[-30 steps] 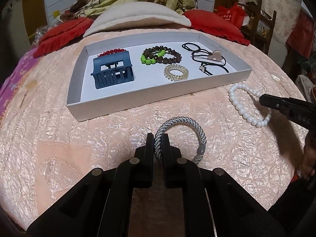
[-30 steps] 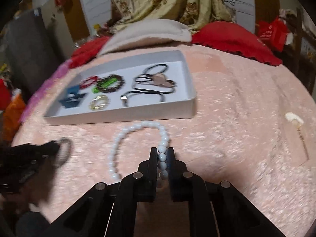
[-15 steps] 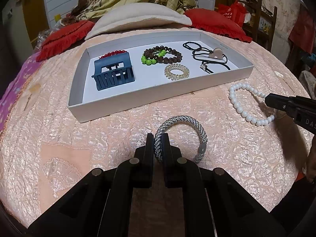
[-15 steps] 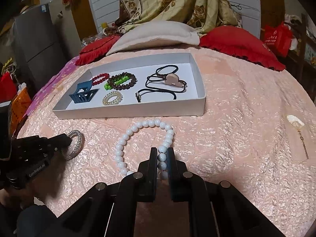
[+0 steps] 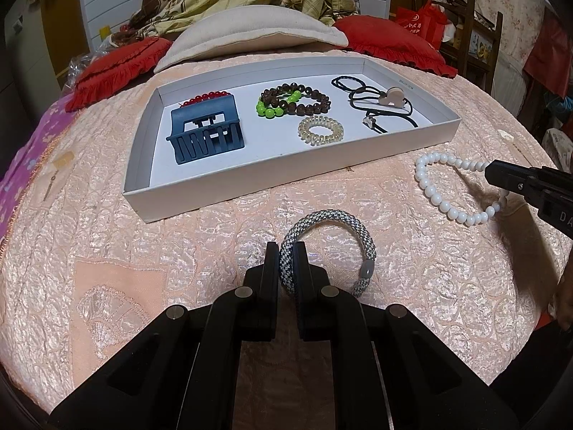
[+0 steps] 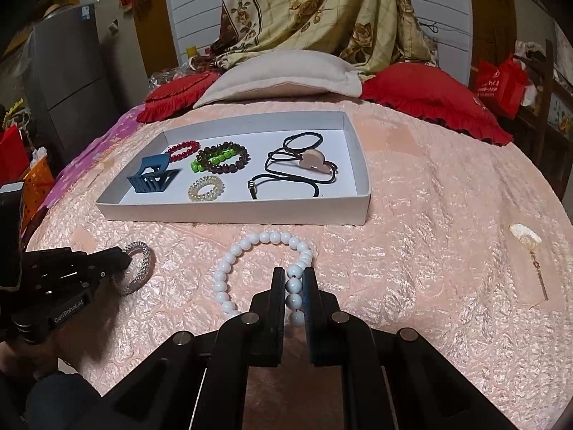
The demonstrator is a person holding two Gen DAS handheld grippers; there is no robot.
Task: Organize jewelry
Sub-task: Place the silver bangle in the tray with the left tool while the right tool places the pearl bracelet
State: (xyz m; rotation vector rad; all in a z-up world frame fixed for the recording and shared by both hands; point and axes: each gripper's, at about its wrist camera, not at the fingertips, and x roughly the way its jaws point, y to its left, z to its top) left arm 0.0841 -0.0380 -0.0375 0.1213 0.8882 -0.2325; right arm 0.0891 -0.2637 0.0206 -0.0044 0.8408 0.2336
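Currently the left gripper (image 5: 285, 263) is pinching the grey-white woven rope bracelet (image 5: 329, 247) and the right gripper (image 6: 295, 292) the white bead bracelet (image 6: 265, 272), both lying near of the white shallow cardboard tray (image 5: 286, 182).

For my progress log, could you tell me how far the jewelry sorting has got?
Done: hair claw, bead bracelets and cord necklace lie in the white tray. In hand: left hand-held gripper pinches the woven bangle, the right the white bead bracelet. Left: traying both.
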